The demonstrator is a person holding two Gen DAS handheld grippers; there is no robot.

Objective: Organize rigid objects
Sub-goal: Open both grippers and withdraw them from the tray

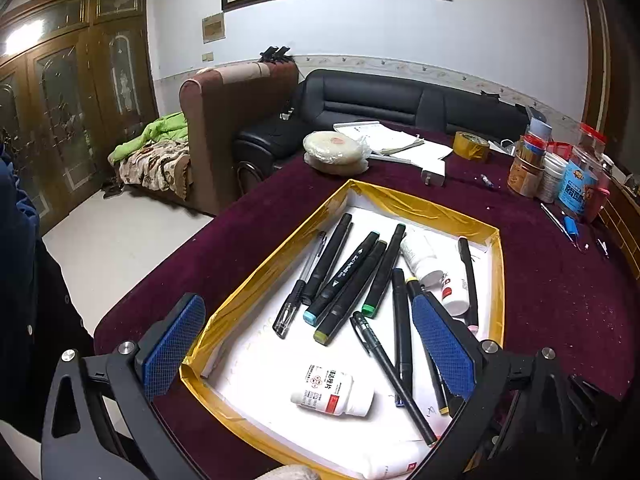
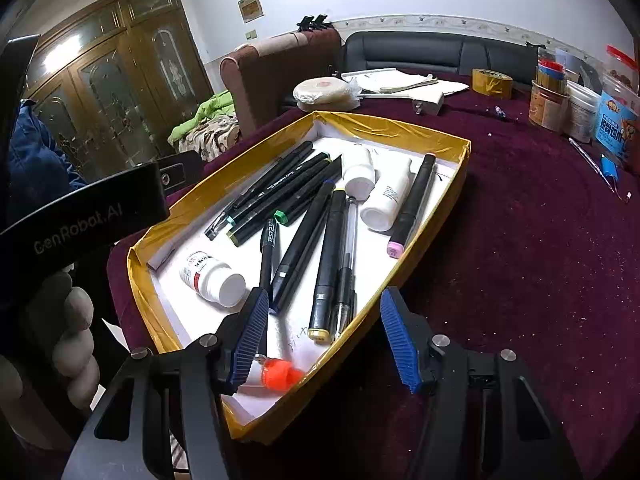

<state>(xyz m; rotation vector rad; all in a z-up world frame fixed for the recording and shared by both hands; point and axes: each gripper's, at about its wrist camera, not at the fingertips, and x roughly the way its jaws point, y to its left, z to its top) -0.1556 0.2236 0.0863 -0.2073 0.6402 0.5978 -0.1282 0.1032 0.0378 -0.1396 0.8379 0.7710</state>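
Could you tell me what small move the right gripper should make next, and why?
Probably lift the right gripper clear of the gold-edged box. Its jaws stand open with nothing between the pads, and an orange-capped item lies in the box's near corner just below its left finger. The markers and white bottles already lie inside, so backing out seems the natural step.

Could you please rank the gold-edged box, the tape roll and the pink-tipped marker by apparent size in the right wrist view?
1. Gold-edged box, clearly largest.
2. Pink-tipped marker, though it lies nearer the camera.
3. Tape roll, farther back, so this ranking is uncertain.
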